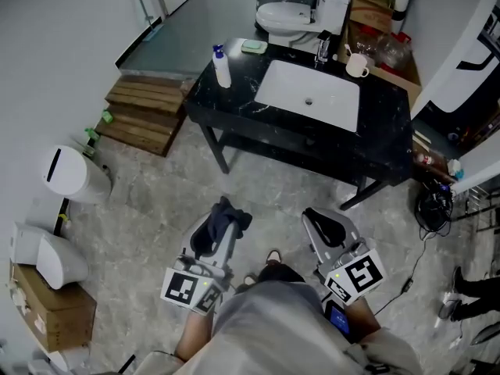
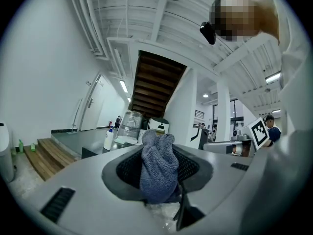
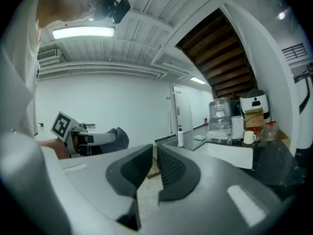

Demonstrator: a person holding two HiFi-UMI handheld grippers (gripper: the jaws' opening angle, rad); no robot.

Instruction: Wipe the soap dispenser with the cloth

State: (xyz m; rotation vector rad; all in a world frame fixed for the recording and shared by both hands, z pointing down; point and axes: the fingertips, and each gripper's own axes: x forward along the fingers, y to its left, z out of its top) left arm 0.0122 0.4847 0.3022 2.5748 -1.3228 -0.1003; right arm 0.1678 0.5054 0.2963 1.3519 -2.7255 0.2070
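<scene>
Soap dispenser (image 1: pixel 222 66), one white bottle with a blue pump, stood by the left edge of the black worktop (image 1: pixel 234 100), toward its rear corner. It was left of the single white sink (image 1: pixel 308 96) and well apart from both grippers. We counted one cloth (image 1: pixel 224 216), grey-blue. The left gripper (image 1: pixel 212 234) had its jaws clamped on the cloth's lower part, and the rest bunched up above them. The right gripper (image 1: pixel 328 226) had its jaws pressed together with nothing held.

One white mug (image 1: pixel 357 66) sat near the sink's right rear corner. One pale green block (image 1: pixel 254 47) lay at the worktop's rear edge, behind the dispenser. We could not tell what lay in the sink beyond its drain.

From the head view we saw the whole worktop from above, with both grippers low in front of it. The left gripper view showed the cloth's weave up close, with the dispenser (image 2: pixel 108 139) small beyond it. Only the right gripper view showed the dispenser (image 3: pixel 180 137) and mug (image 3: pixel 249 137) side on.
</scene>
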